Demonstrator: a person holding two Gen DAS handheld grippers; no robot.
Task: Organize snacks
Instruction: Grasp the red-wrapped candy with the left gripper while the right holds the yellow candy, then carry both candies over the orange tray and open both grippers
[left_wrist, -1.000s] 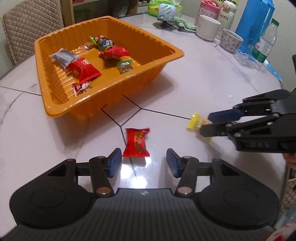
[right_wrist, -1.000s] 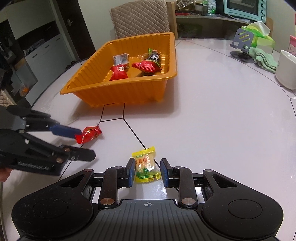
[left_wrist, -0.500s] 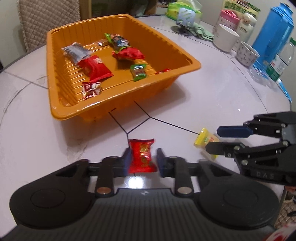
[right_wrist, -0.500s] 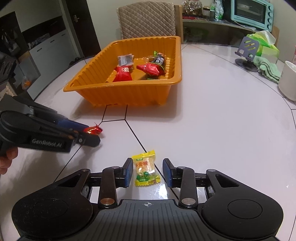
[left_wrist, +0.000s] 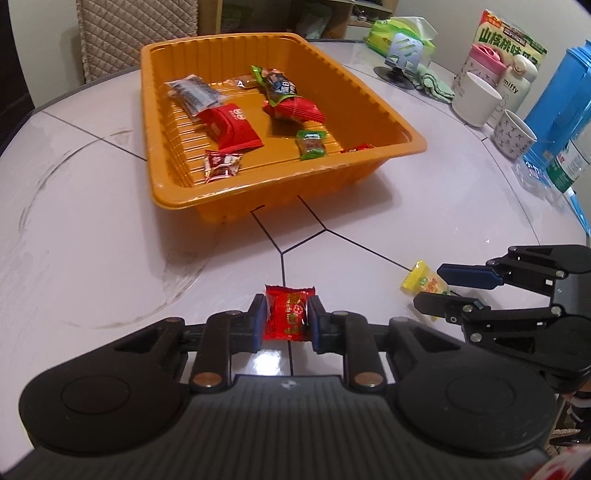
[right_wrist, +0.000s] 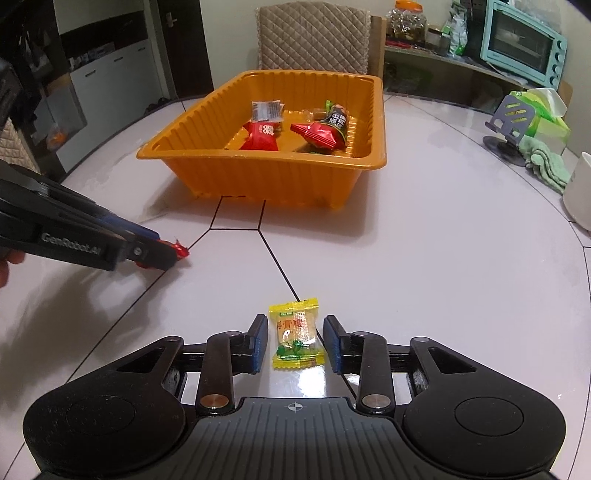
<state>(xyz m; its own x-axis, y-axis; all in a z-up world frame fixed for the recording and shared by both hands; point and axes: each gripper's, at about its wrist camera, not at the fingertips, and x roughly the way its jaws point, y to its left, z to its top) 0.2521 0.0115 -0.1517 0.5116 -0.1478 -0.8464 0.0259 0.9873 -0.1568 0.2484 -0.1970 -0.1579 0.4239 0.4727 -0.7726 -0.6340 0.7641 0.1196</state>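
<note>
My left gripper is shut on a red candy packet just above the white table; it also shows in the right wrist view with the red packet poking out. My right gripper is open, its pads on either side of a yellow candy packet lying on the table, not touching it. In the left wrist view the right gripper straddles the yellow packet. The orange tray holds several snacks and stands beyond both grippers; it also shows in the right wrist view.
At the right of the table stand a white mug, a patterned cup, a blue jug and a water bottle. A phone stand and green cloth lie far right. A quilted chair stands behind the tray.
My left gripper closed on the red packet and lifted it slightly. My right gripper widened around the yellow packet, which stays on the table.
</note>
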